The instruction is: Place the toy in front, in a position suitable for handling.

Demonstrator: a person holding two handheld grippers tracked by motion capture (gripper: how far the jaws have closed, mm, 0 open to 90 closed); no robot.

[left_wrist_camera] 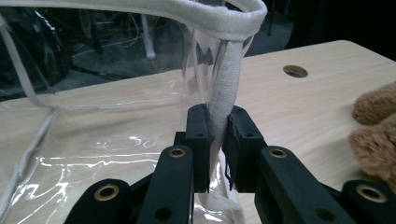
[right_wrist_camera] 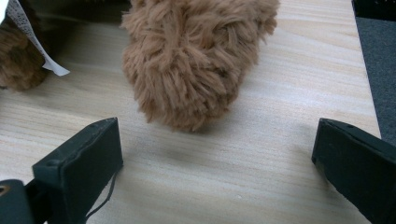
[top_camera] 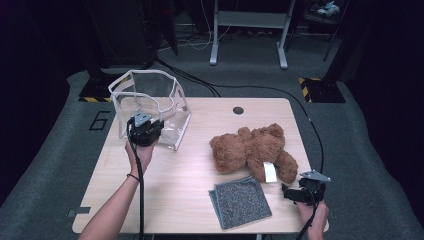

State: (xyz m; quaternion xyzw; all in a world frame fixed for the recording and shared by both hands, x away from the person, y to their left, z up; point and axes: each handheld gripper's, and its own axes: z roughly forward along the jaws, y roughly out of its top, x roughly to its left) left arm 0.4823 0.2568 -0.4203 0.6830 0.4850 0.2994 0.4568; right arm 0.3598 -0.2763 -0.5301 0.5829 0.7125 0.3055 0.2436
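A clear plastic bag [top_camera: 150, 100] with white fabric trim stands open at the table's far left. My left gripper [top_camera: 145, 131] is at its near corner, shut on the upright white trim strip [left_wrist_camera: 226, 84], which runs up between the two pads [left_wrist_camera: 219, 126]. A brown teddy bear [top_camera: 250, 147] lies on the right half of the table, with a white label [top_camera: 270, 171] on it. My right gripper [top_camera: 292, 192] rests near the front right corner, open. Its jaws stand wide apart [right_wrist_camera: 217, 154], just short of the bear's furry leg [right_wrist_camera: 191, 60], and nothing is between them.
A folded grey cloth [top_camera: 240, 200] lies near the front edge, just left of the right gripper. The wooden table [top_camera: 165, 190] has a cable hole [top_camera: 238, 110] at the back. Grey carpet, cables and a metal stand lie beyond.
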